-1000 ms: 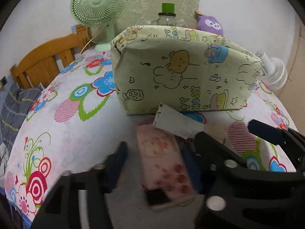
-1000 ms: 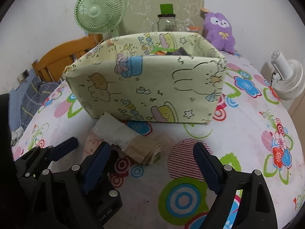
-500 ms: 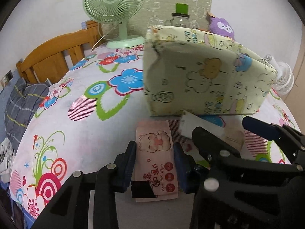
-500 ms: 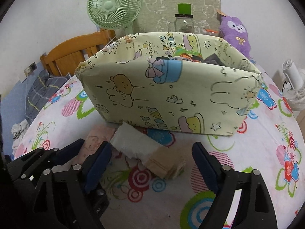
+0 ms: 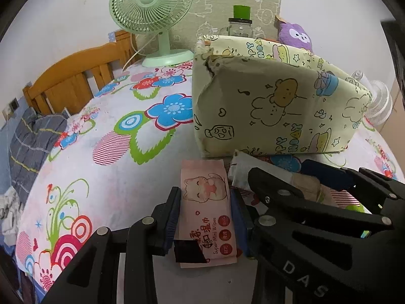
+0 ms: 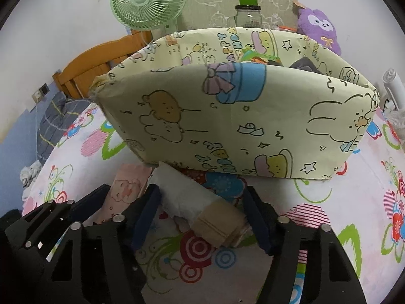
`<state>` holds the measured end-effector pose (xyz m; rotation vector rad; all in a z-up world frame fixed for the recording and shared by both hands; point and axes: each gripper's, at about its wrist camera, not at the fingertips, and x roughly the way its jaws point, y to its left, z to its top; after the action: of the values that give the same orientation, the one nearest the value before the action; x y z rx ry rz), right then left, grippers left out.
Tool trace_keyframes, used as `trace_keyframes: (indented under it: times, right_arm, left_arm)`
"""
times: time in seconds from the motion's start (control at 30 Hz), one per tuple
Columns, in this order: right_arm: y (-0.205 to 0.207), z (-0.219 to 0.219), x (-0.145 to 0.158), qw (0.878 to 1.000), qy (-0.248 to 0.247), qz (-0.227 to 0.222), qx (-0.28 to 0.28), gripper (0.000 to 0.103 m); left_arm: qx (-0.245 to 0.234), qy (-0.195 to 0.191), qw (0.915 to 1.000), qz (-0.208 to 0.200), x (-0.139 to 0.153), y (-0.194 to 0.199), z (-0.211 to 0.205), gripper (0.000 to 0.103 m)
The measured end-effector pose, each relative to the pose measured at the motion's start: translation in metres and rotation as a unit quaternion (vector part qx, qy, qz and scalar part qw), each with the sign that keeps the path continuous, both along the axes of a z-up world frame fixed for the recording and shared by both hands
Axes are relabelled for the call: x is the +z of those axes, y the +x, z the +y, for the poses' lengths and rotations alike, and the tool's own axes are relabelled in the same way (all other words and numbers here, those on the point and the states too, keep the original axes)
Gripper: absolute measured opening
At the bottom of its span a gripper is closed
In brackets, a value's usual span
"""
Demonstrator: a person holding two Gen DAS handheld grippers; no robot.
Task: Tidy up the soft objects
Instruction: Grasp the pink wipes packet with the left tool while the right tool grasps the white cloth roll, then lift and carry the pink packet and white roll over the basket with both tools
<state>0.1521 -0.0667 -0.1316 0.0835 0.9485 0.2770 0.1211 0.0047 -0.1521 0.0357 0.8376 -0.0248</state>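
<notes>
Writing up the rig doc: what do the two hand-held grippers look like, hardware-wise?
Both alike. Left hand-held gripper and right hand-held gripper: matte black angular plastic frames with cut-out openings and silver round rivets or screws. Each finger carries a dark navy pad. White embossed letters "DAS" show on one frame. No cables or sleeves visible.

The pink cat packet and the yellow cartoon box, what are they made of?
The pink cat packet looks like thin glossy plastic film: smooth and printed. The yellow cartoon box seems to be cardboard wrapped in matte printed paper: it creases, and its corner is torn.
</notes>
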Motion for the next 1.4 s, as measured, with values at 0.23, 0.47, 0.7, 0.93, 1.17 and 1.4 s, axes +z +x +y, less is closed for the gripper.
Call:
trace_keyframes:
  times: [0.23, 0.47, 0.7, 0.93, 1.17, 1.4]
  right_arm:
    - [-0.01, -0.003, 0.003, 1.0, 0.01, 0.003, 0.0, 0.047]
    - [-0.023, -0.012, 0.006, 1.0, 0.008, -0.002, -0.011, 0.042]
    - [-0.035, -0.024, 0.019, 0.999, 0.008, -0.021, -0.024, 0.042]
    - [-0.046, -0.036, 0.034, 0.998, 0.01, -0.04, -0.039, 0.042]
    - [-0.057, -0.048, 0.054, 0.997, 0.008, -0.062, -0.055, 0.041]
    - [-0.066, -0.055, 0.076, 0.994, 0.008, -0.085, -0.065, 0.041]
  left_arm:
    - [-0.005, -0.014, 0.9999, 0.005, 0.001, -0.006, -0.002, 0.039]
    - [-0.019, -0.021, 0.9996, 0.002, 0.004, -0.015, -0.012, 0.039]
    - [-0.027, -0.026, 0.9992, -0.013, 0.016, -0.025, -0.021, 0.039]
    - [-0.035, -0.03, 0.9985, -0.029, 0.03, -0.033, -0.028, 0.039]
    - [-0.047, -0.035, 0.9971, -0.048, 0.047, -0.04, -0.038, 0.039]
    - [-0.056, -0.037, 0.9953, -0.07, 0.068, -0.049, -0.043, 0.039]
